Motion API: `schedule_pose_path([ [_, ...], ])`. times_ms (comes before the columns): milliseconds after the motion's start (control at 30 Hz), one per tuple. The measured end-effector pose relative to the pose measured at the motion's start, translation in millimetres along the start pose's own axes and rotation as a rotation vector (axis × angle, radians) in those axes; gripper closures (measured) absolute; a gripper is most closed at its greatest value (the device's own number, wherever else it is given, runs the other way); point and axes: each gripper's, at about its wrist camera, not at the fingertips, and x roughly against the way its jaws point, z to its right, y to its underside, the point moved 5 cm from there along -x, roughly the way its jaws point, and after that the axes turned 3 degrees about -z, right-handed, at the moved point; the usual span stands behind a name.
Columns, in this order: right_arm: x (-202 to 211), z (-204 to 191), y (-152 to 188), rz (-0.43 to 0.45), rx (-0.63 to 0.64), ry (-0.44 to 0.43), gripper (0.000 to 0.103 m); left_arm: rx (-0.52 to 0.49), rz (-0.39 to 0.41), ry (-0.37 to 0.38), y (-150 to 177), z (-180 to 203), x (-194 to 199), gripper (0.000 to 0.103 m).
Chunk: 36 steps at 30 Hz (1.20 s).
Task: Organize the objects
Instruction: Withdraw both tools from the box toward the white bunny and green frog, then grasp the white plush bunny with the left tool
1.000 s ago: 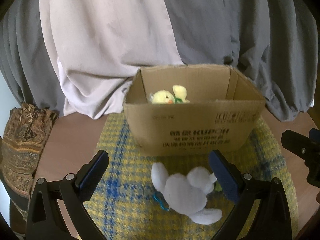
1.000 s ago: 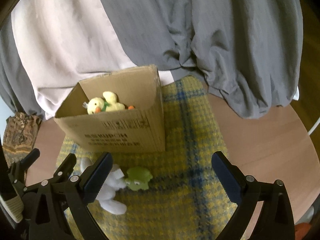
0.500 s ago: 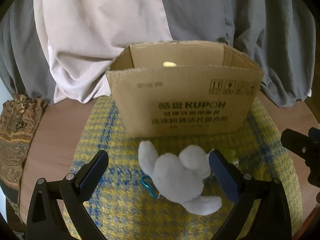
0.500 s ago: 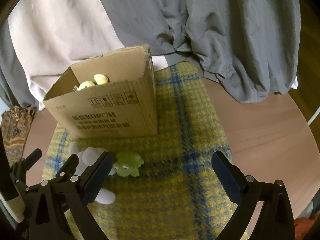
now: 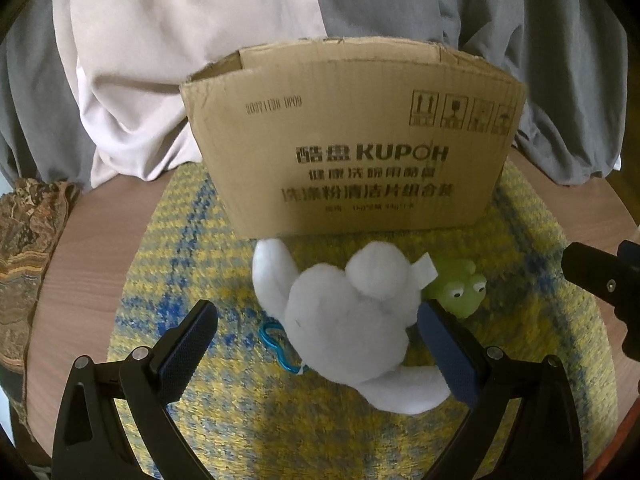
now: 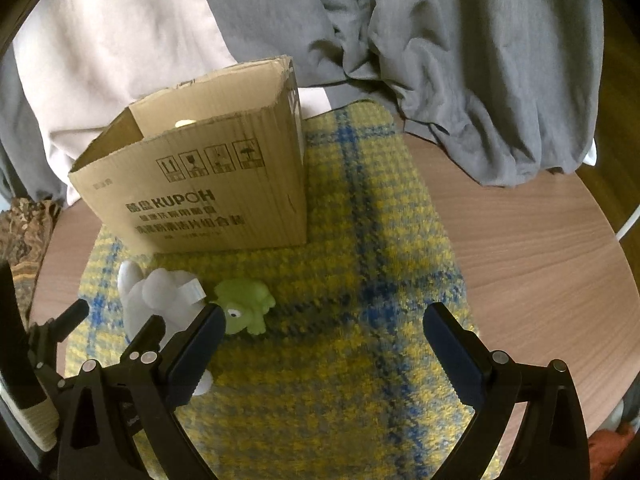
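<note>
A white plush toy (image 5: 348, 320) with a blue clip (image 5: 276, 342) lies on the yellow-and-blue checked mat (image 5: 168, 280) in front of an open cardboard box (image 5: 352, 148). My left gripper (image 5: 318, 354) is open, and the plush sits between its fingers, close to the right one. A small green frog toy (image 5: 460, 286) rests just right of the plush. In the right wrist view the plush (image 6: 160, 300) and frog (image 6: 246, 306) lie beyond the left finger of my open right gripper (image 6: 326, 350), which holds nothing. A bit of yellow toy (image 6: 184, 123) shows inside the box (image 6: 200, 192).
The mat lies on a round wooden table (image 6: 540, 248). Grey and pale cloth (image 6: 440, 40) hangs behind the box. A patterned brown fabric (image 5: 24, 248) sits at the table's left edge. The right gripper's body (image 5: 600, 280) shows at the right of the left wrist view.
Both grippers have come lower and closer to the mat. The white plush now sits between the left gripper's open fingers, and the box interior is mostly hidden from the left view.
</note>
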Motion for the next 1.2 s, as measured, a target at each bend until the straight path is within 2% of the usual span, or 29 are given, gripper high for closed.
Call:
schedule_pose_path([
  [200,-7.1,1.2,3.7,-0.014,0.002,0.009,0.003,-0.023,-0.03,0.005,6.9,4.8,-10.9,0.002],
  [267,-8.5,2.1,4.3,-0.017,0.002,0.014,0.003,-0.031,-0.04,0.011,8.2,7.9,-14.2,0.006],
  [367,-9.6,3.9,4.6,-0.017,0.001,0.022,0.003,-0.044,-0.054,0.014,10.2,12.8,-19.9,0.016],
  [433,-10.3,5.6,4.3,-0.018,0.001,0.024,0.003,-0.048,-0.074,0.018,11.5,15.7,-25.7,0.027],
  [733,-13.6,8.7,5.6,-0.023,-0.001,0.033,0.003,-0.057,-0.073,0.0,10.3,21.0,-33.7,0.03],
  [1033,-13.4,7.6,5.1,-0.026,0.001,0.036,0.003,-0.057,-0.048,0.001,15.1,21.0,-28.9,0.038],
  [1200,-11.7,4.7,4.9,-0.02,0.006,0.03,0.003,-0.047,-0.038,0.002,16.3,17.1,-22.8,0.039],
])
